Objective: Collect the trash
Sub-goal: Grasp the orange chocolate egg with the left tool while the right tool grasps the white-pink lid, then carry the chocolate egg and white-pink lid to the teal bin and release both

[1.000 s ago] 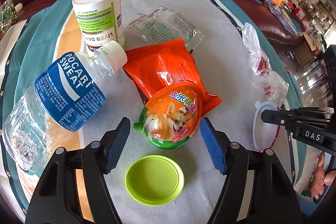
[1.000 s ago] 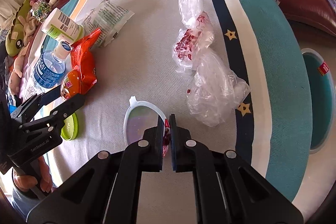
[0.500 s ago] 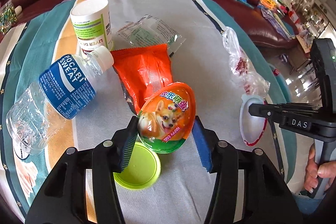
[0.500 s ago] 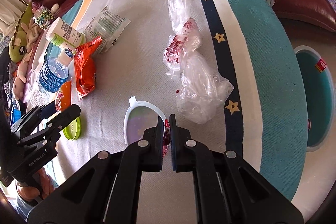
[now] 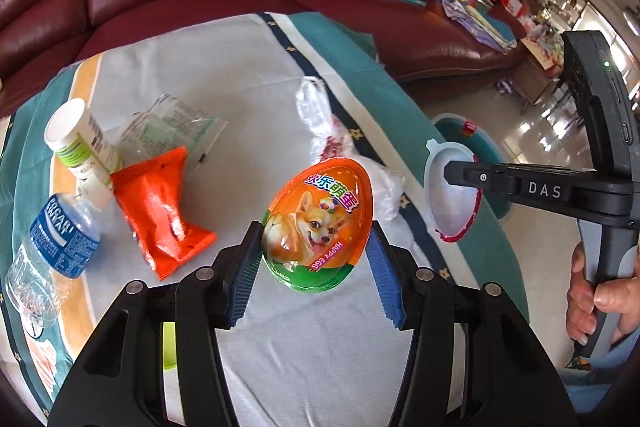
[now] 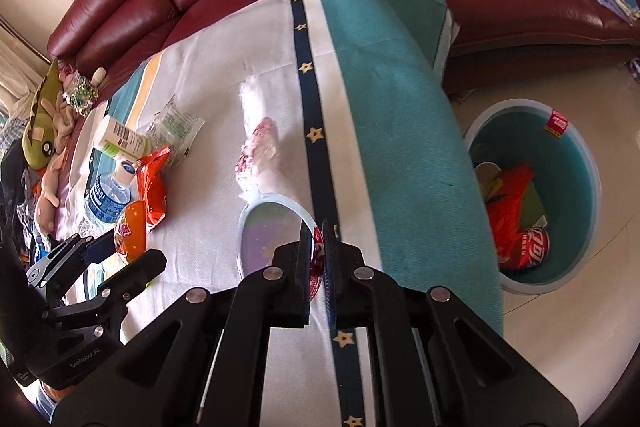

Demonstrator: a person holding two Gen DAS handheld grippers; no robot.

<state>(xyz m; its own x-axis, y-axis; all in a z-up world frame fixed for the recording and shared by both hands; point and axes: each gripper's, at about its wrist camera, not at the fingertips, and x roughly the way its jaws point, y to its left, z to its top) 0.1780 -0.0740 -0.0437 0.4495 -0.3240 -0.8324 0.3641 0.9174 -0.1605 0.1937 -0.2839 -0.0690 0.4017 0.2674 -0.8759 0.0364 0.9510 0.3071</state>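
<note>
While you hover over the striped cloth (image 5: 248, 67), your left gripper (image 5: 316, 251) has its blue pads squeezing the orange-and-green plastic egg (image 5: 318, 223), corgi picture and "HAPPY EGG" facing up, lifted clear of the cloth. Your right gripper (image 6: 318, 247) is pinched tight on the thin white lid (image 6: 268, 231), red print at its rim.

The left gripper (image 5: 314, 251), open around the orange egg (image 5: 318, 223) earlier, now clamps it clear of the cloth (image 5: 320, 347), frame centre.
</note>
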